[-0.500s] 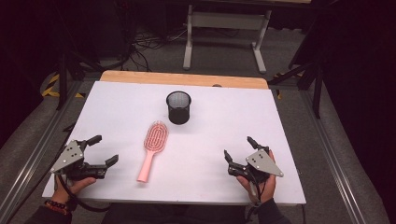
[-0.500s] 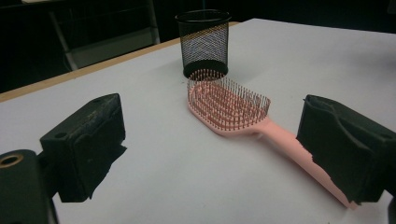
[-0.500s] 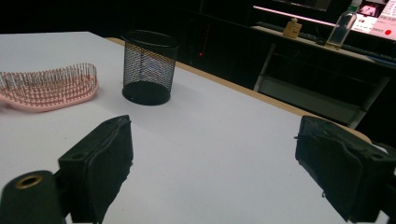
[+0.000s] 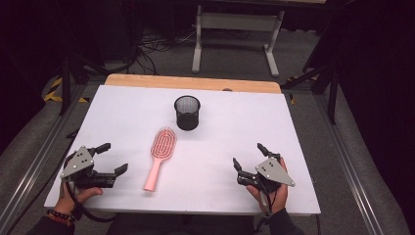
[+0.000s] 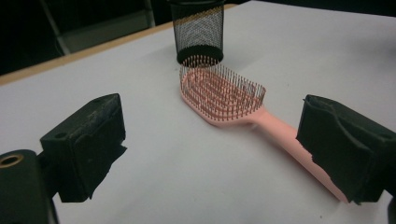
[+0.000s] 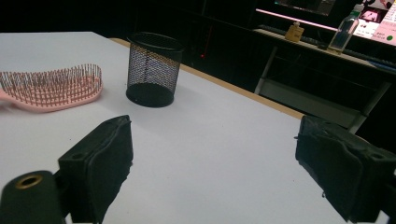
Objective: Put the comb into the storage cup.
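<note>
Still idle: both hand-held grippers gape wide and empty, unchanged from half a second ago.
Left hand-held gripper [image 4: 110, 157] lower left, right hand-held gripper [image 4: 249, 156] lower right; pink hairbrush [image 4: 157, 155] lies mid-desk [image 4: 122, 112], below the mesh cup [image 4: 187, 112].

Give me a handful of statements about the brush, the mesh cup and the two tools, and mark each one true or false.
1. The pink hairbrush lies bristles up on the white table. True.
2. The black mesh cup is tipped on its side. False: it stands upright, beyond the brush's head.
3. The left tool is shut on the brush handle. False: its jaws are open and hold nothing, with the handle just to their right.
4. The right tool is open and holds nothing. True.
5. The brush is inside the cup. False: it lies on the table in front of the cup.
</note>
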The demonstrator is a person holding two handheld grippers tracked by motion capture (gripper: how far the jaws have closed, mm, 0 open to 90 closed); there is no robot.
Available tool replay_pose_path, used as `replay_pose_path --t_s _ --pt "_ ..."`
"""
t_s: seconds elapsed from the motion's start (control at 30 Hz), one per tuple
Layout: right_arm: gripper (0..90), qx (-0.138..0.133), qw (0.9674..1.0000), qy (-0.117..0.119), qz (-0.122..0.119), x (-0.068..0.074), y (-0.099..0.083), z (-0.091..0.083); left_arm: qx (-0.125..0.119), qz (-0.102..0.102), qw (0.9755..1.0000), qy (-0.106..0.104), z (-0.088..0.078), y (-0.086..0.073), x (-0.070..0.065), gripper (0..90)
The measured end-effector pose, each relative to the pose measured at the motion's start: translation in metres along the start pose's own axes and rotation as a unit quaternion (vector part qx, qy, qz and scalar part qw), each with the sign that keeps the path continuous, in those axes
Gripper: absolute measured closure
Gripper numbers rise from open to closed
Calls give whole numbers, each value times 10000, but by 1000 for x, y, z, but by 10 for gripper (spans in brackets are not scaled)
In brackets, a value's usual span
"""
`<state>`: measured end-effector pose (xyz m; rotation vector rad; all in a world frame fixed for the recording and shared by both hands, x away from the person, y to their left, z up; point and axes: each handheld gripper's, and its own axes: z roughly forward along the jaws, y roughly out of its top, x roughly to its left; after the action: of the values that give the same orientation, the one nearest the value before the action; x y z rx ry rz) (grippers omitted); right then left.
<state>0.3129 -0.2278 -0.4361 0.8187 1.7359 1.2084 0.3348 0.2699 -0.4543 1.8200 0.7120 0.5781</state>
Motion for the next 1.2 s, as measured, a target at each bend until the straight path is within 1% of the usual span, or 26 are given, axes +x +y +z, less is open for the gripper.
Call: replay_pose_path --t_s 0.03,0.07,0.1,0.17,0.23,0.27,0.3,0.33,0.37,0.43,0.5,0.53,0.57,0.6,0.63,0.7,0.73,0.77,0.9,0.93,0.97,1.07,1.1,1.13,1.17,1.2 --pt "120 24 10000 -9 -23 0 -1 1 97 -35 9999 65 1 1 0 86" --pt "120 75 10000 -29 -43 0 -1 1 163 -64 9998 71 3 2 0 92" --pt "119 99 9999 -28 -55 0 -2 2 261 -131 9996 16 5 3 -1 87" --pt "120 99 9999 -31 -38 0 -2 2 405 -109 9991 52 7 5 -3 87" --pt "120 107 9999 -43 -38 -1 -2 2 512 -119 9986 18 9 7 -4 86" --pt "120 109 9999 -42 -33 -1 -2 3 608 -154 9980 36 11 8 -5 87" --pt "120 114 9999 -33 -32 -1 -2 3 872 -186 9960 -48 15 10 -5 86" --pt "120 124 9999 2 -19 -1 -2 3 966 -177 9951 -81 16 10 -6 64" --pt "120 124 9999 10 -11 -1 -2 4 1184 -174 9928 -99 20 11 -7 60" --pt "120 110 9999 58 30 -1 -3 4 1625 -226 9864 -77 30 12 -11 81" --pt "120 126 9999 46 17 -2 -3 4 1785 -247 9835 -123 35 14 -14 82" --pt "120 127 9999 52 24 -2 -3 5 1900 -248 9814 -142 38 16 -17 82" --pt "120 140 9999 66 27 -2 -3 5 1900 -248 9814 -142 38 16 -17 86" --pt "120 162 9998 60 24 -2 -3 5 1987 -261 9797 -98 41 20 -20 88" --pt "120 165 9998 66 39 -2 -3 6 2105 -355 9769 -76 45 25 -24 87" --pt "120 169 9998 77 56 -2 -3 6 2183 -429 9749 -76 49 32 -27 87" --pt "120 176 9998 74 65 -2 -4 7 2233 -500 9734 -106 52 35 -29 90" --pt "120 182 9998 87 88 -1 -4 8 2270 -486 9726 -110 55 38 -31 98" --pt "121 229 9997 124 28 1 -4 10 2485 -637 9665 -117 69 47 -41 109" --pt "121 234 9996 127 34 2 -4 11 2552 -683 9644 -111 73 48 -43 119" --pt "121 242 9996 123 35 2 -5 11 2655 -715 9614 -103 78 48 -45 126" --pt "124 306 9995 106 61 4 -7 15 2906 -771 9537 -37 89 48 -49 207" --pt "124 334 9993 130 42 5 -8 16 2967 -779 9518 -52 91 48 -49 235" --pt "124 352 9993 127 19 5 -8 17 3047 -796 9491 -99 93 48 -49 267" --pt "124 358 9993 131 6 6 -8 18 3166 -800 9451 -118 97 48 -49 293" --pt "124 355 9993 142 -7 6 -8 18 3237 -801 9427 -92 99 48 -49 304"
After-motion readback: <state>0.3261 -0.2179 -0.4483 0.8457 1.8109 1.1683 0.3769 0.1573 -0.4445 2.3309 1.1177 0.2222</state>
